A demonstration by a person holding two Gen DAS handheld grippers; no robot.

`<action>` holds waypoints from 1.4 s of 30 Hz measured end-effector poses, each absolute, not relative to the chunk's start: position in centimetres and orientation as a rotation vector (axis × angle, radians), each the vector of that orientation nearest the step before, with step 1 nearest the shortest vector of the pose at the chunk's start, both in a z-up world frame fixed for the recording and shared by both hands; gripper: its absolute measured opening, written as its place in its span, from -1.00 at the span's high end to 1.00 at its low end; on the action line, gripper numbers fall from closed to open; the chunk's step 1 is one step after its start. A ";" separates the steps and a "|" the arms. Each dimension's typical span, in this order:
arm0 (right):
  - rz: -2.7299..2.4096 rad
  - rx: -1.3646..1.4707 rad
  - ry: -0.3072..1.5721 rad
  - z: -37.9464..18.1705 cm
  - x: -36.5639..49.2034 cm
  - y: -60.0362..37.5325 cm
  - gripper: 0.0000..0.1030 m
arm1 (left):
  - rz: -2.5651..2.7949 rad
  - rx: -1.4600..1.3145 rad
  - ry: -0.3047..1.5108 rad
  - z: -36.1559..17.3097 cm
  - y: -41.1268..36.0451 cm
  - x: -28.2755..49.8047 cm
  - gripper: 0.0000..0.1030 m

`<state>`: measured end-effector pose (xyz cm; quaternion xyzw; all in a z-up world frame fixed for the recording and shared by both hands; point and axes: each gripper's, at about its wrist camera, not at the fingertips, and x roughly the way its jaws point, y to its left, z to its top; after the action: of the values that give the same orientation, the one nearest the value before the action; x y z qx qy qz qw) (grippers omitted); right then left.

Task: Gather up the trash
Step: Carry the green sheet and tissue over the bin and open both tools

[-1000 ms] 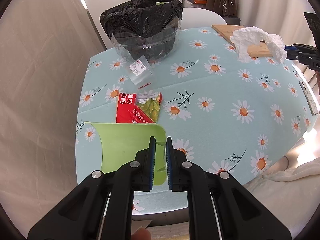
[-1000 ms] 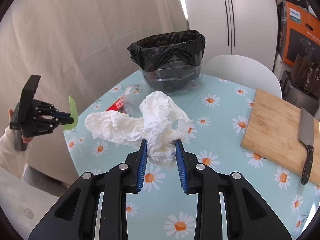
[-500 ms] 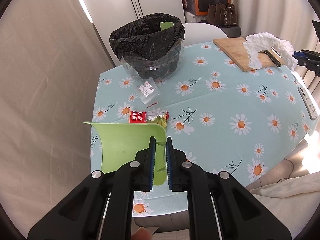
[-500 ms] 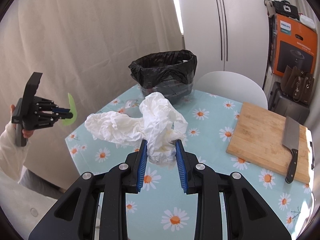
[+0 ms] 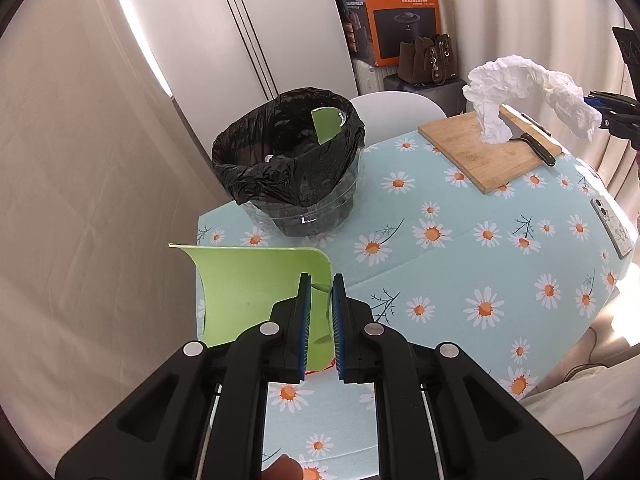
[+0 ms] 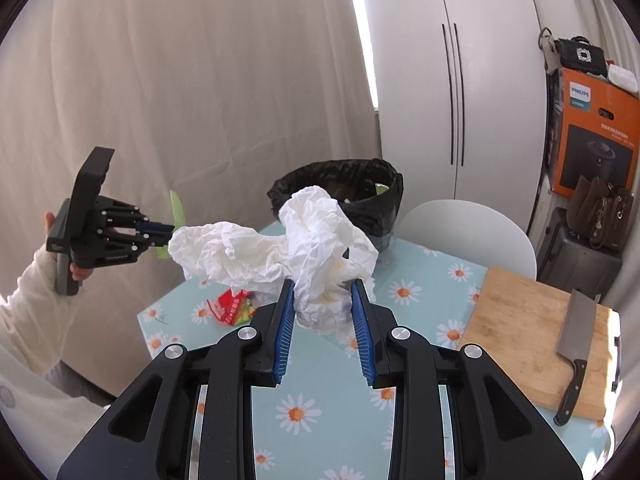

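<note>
Both loads carried above the bench [image 5: 460,264], short of the lined bin [image 5: 288,160].
Left gripper [image 5: 318,312] fingers pinch a green card [image 5: 248,284]; right gripper [image 6: 322,320] fingers clamp crumpled tissue [image 6: 312,240], whose loose tail could snag the bin's rim.

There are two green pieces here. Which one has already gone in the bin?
The smaller green piece leaning inside the black-lined bin. The larger curved green piece is pinched in the left gripper, off the table.

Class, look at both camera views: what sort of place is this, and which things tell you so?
Most likely a home kitchen or dining corner: a table with a daisy-print cloth, a wooden cutting board with a cleaver on it, and a bin lined with a black bag.
</note>
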<state>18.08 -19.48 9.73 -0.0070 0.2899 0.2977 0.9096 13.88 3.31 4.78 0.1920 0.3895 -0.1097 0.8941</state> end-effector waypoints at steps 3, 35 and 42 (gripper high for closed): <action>0.584 -0.011 0.573 10.8 19.0 -18.7 0.49 | -0.273 0.416 0.793 5.5 3.7 16.0 0.79; 0.418 0.213 0.547 12.3 36.7 -8.0 0.49 | -0.785 0.481 0.575 9.7 7.9 35.3 0.79; 0.388 0.257 0.611 9.7 41.2 -6.3 0.48 | -0.896 0.469 0.601 7.0 7.4 40.3 0.79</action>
<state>41.17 -6.30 9.67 0.1252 0.2981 0.1892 0.9272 40.30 7.41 6.99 0.2214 0.2834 -0.4226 0.8319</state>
